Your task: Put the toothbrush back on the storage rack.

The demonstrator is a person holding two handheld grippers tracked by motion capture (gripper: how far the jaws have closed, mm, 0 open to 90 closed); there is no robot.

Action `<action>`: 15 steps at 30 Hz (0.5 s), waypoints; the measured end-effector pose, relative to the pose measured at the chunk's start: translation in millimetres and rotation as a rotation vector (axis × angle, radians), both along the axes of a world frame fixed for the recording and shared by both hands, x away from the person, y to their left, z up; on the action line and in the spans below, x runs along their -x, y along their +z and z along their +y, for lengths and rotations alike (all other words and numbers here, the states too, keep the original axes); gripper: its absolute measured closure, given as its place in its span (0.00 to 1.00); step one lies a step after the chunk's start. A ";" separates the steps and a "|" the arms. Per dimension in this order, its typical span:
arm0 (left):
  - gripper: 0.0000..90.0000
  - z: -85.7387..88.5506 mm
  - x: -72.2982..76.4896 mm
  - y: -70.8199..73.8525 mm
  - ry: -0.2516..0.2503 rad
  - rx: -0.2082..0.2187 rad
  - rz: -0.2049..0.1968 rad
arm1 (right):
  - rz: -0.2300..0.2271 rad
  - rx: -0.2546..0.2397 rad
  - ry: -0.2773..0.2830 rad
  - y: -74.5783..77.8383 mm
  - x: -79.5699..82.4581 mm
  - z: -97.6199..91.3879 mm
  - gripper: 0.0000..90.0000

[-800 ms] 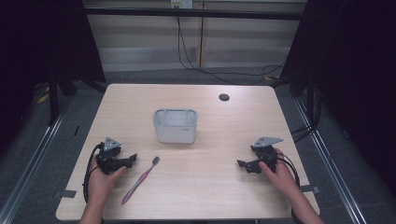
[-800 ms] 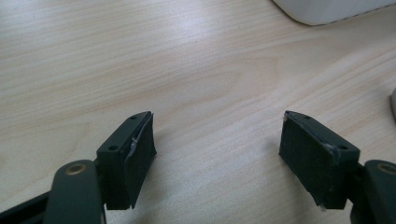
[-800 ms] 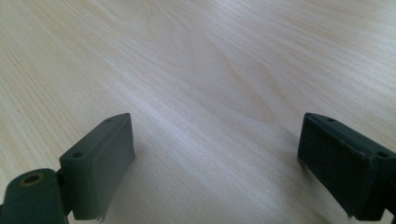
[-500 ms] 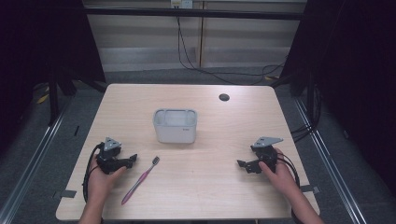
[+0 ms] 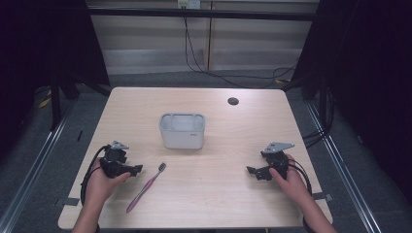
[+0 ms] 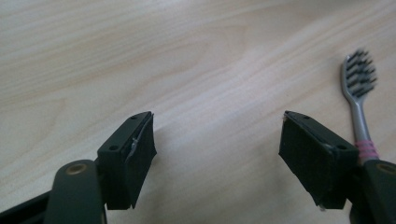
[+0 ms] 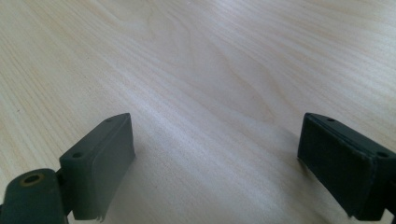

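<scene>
A pink-handled toothbrush (image 5: 145, 187) with a grey head lies flat on the wooden table (image 5: 223, 204), bristles toward the far side. My left gripper (image 5: 136, 169) rests on the table just left of it, open, with bare wood between its jaws. In the left gripper view the toothbrush (image 6: 357, 100) lies beside the right-hand jaw, outside the left gripper's (image 6: 217, 140) gap. A grey-white rectangular container (image 5: 182, 130) stands upright mid-table, beyond the brush. My right gripper (image 5: 252, 171) sits at the right, open, over bare wood (image 7: 215, 93); its jaws in the right gripper view (image 7: 215, 154) hold nothing.
A small dark round disc (image 5: 233, 101) lies near the table's far edge. Black cables trail from both grippers toward the near edge. Beyond the table are a dark floor, metal rails and hanging cables on the back wall.
</scene>
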State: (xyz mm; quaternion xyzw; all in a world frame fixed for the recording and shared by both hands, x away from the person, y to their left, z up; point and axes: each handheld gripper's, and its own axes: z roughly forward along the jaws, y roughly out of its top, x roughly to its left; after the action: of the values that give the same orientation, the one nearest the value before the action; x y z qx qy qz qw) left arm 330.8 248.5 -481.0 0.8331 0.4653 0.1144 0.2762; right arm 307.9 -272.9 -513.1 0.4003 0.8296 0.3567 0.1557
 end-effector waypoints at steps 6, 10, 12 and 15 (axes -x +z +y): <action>0.31 -2.9 2.1 11.0 -0.029 -0.012 0.038 | -0.001 0.000 0.000 0.0 -0.1 0.0 0.11; 0.32 -6.5 2.0 16.3 -0.059 -0.024 0.070 | 0.000 0.000 0.000 0.0 0.0 0.0 0.11; 0.33 -8.9 2.3 19.0 -0.068 -0.023 0.078 | -0.001 0.000 0.001 0.0 -0.1 0.0 0.11; 0.33 -10.8 2.7 21.4 -0.077 -0.023 0.088 | -0.001 0.001 0.001 0.0 -0.1 0.0 0.11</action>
State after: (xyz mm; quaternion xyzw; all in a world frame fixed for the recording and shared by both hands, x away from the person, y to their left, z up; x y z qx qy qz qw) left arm 328.1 237.7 -459.6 0.8577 0.4433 0.0723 0.2501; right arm 308.0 -273.0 -513.1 0.3998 0.8298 0.3567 0.1561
